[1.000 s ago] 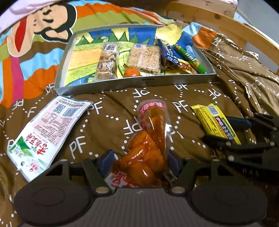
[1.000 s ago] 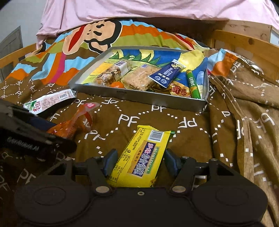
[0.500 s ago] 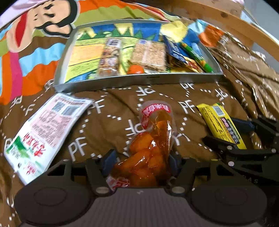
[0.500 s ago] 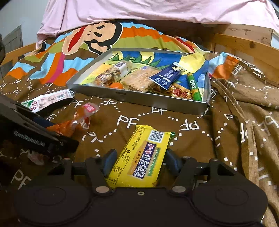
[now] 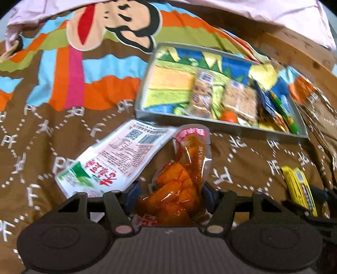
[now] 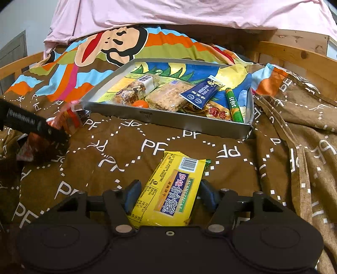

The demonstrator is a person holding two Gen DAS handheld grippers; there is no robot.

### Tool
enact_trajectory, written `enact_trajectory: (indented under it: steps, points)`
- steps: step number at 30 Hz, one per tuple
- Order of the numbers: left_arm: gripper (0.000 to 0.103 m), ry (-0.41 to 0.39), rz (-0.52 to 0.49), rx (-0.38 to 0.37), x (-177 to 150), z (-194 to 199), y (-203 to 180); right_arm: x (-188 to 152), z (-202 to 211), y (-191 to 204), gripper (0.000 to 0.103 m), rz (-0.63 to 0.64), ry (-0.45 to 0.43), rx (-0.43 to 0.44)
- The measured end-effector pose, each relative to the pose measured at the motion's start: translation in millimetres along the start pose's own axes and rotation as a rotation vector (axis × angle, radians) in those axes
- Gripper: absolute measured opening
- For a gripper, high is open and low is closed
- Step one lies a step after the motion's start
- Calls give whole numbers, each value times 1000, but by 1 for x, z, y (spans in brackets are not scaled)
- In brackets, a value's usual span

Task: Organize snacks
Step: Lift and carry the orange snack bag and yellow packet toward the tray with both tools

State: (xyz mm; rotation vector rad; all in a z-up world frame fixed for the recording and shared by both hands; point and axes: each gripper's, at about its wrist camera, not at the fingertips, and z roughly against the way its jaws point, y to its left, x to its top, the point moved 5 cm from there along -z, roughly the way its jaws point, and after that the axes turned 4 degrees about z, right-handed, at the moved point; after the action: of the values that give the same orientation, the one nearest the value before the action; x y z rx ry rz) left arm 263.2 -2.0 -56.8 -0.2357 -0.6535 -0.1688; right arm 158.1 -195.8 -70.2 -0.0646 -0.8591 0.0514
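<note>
My left gripper (image 5: 169, 195) is shut on an orange-red snack pouch (image 5: 179, 185) and holds it above the brown blanket, pointing toward the left part of the grey tray (image 5: 210, 123). The pouch (image 6: 67, 118) and left gripper also show at the left of the right wrist view. My right gripper (image 6: 168, 195) is shut on a yellow biscuit pack (image 6: 172, 194), low over the blanket, with the tray (image 6: 168, 120) ahead. The tray holds several snacks: two cereal bars, a navy sachet (image 6: 200, 92), a green stick (image 6: 232, 104) and a small orange item.
A white and pink snack packet (image 5: 118, 158) lies on the blanket left of the pouch. The wooden bed rail (image 6: 294, 57) runs along the right and back. A pink pillow (image 6: 189, 12) lies beyond the tray. The blanket is rumpled at the right.
My left gripper has lifted the orange pouch and swung left, so the tray now sits to the right in its view. My right gripper has moved slightly nearer the tray with the yellow pack.
</note>
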Motion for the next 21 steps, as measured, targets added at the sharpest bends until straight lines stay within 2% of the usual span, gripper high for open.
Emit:
enact_trajectory:
  steps: [9, 15, 21]
  points:
    - [65, -106, 41, 57, 26, 26, 32, 1, 0, 0, 63, 2, -2, -3]
    - [65, -119, 142, 86, 31, 31, 64, 1, 0, 1, 63, -7, -10, 4]
    - [65, -140, 141, 124, 39, 25, 73, 3, 1, 10, 62, 11, -39, 34]
